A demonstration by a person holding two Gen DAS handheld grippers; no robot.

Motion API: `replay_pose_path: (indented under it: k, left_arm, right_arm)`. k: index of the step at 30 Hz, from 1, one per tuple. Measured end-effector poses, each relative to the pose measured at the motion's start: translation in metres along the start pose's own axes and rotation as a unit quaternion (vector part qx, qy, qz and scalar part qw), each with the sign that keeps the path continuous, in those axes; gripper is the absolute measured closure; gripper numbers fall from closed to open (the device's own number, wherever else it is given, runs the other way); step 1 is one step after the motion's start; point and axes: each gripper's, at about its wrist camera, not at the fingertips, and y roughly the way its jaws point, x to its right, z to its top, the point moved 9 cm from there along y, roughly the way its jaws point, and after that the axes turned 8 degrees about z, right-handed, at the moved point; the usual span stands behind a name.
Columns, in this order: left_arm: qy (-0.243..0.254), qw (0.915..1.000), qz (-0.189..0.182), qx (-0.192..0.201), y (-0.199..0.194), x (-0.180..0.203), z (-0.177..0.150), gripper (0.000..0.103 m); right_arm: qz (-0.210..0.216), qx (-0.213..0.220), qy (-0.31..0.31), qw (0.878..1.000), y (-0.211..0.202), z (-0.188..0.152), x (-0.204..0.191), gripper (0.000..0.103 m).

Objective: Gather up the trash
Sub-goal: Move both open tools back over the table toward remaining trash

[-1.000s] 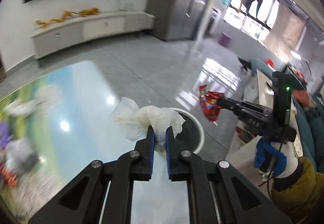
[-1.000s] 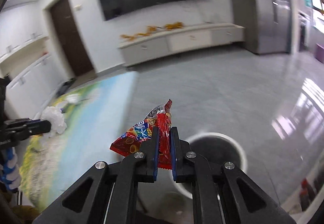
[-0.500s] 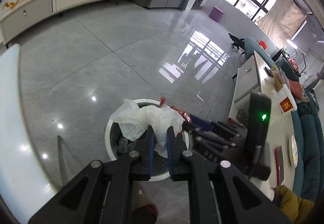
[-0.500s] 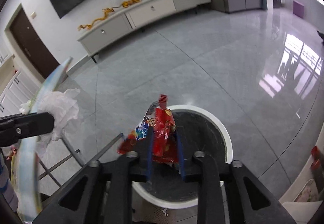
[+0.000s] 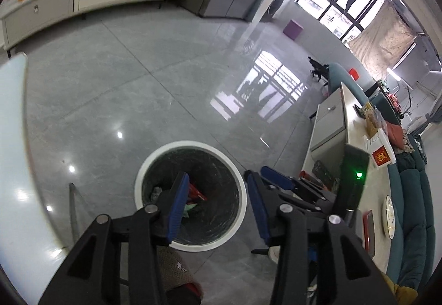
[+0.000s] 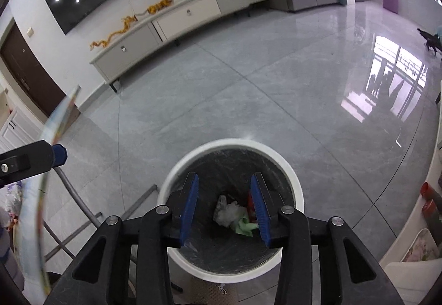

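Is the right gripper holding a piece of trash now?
No, the right gripper has opening jaws with nothing between them, and the trash lies in the white bin below.

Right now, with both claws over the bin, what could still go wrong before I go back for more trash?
1. The left claw and right claw hang close together over the white bin, jaws opening with nothing between them; pulling back carelessly could knock them together.
2. The table edge and its metal legs stand right beside the bin; a swing back could clip them.
3. The bin stands loose on glossy floor; a bump may tip it.
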Motion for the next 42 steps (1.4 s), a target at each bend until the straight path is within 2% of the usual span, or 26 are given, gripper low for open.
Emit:
replay_pose_path:
  k: [5,10,13,20,24,28,35,38,42]
  left_arm:
    - [0.009,0.999,0.018,0.04,-0.047,-0.002,0.005,0.061]
    - [0.004,0.9961,0.03,0.083,-0.106,-0.016,-0.001,0.061]
    - [0.008,0.9922,0.05,0.114,-0.143,-0.031,-0.008,0.061]
    - [-0.019,0.9785,0.106,0.176,-0.229,-0.103,-0.05,0.061]
    - [-0.054,0.9675,0.144,0.201,-0.275,-0.167,-0.086,0.061]
    - [-0.091,0.9508,0.199,0.219,-0.315,-0.243,-0.127,0.061]
    - [-0.161,0.9297,0.26,0.205,-0.343,-0.366,-0.206,0.061]
    - [-0.172,0.9303,0.263,0.189,-0.337,-0.392,-0.229,0.061]
    - [-0.171,0.9354,0.257,0.172,-0.32,-0.409,-0.237,0.063]
  right_arm:
    - [0.017,0.035,-0.019,0.999,-0.04,0.012,-0.034,0.064]
    - [0.039,0.075,-0.063,0.994,-0.087,0.024,-0.091,0.063]
    - [0.056,0.097,-0.093,0.989,-0.115,0.03,-0.13,0.062]
    - [0.1,0.116,-0.156,0.976,-0.149,0.028,-0.224,0.056]
    - [0.133,0.102,-0.191,0.967,-0.149,0.017,-0.283,0.053]
    - [0.155,0.076,-0.226,0.959,-0.134,0.003,-0.332,0.051]
    - [0.183,0.004,-0.273,0.944,-0.083,-0.039,-0.405,0.05]
    - [0.194,-0.032,-0.287,0.937,-0.054,-0.06,-0.43,0.05]
    - [0.199,-0.065,-0.296,0.932,-0.023,-0.077,-0.454,0.05]
